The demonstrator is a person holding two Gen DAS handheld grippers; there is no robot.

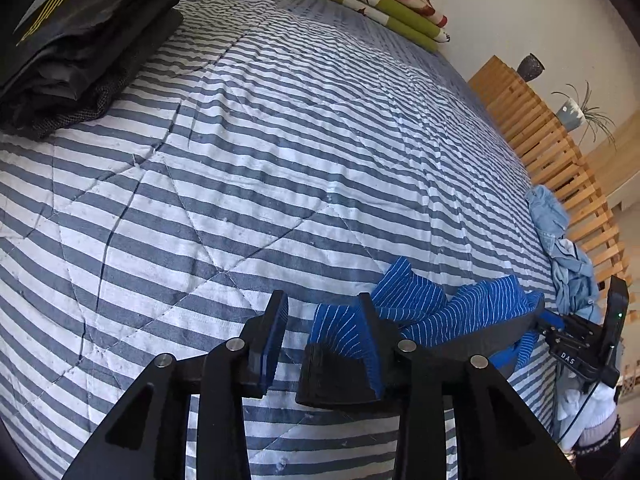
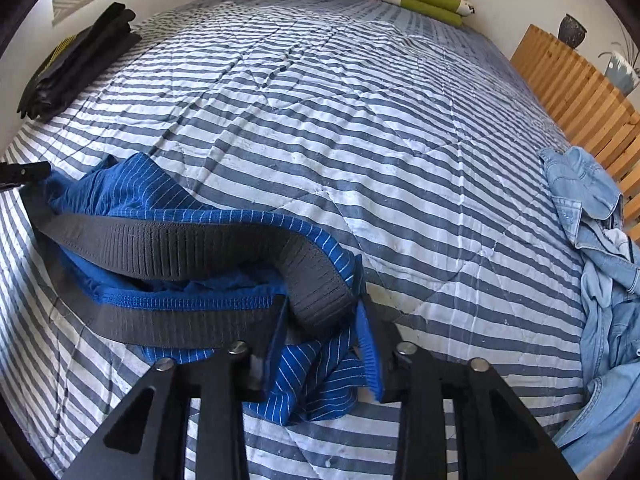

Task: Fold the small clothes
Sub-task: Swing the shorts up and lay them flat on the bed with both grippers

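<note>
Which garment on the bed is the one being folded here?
Start at the striped quilt. At its near edge lie the blue pinstriped briefs. A wide dark grey waistband sets them apart from the pale denim heap and the black folded stack.

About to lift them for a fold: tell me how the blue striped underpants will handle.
The blue striped underpants are probably floppy: they lie bunched and creased on the bedspread. The grey waistband looks firmer, yet it curls over itself, so expect sag. Likely light and not slippery, since the knit looks ribbed.
</note>
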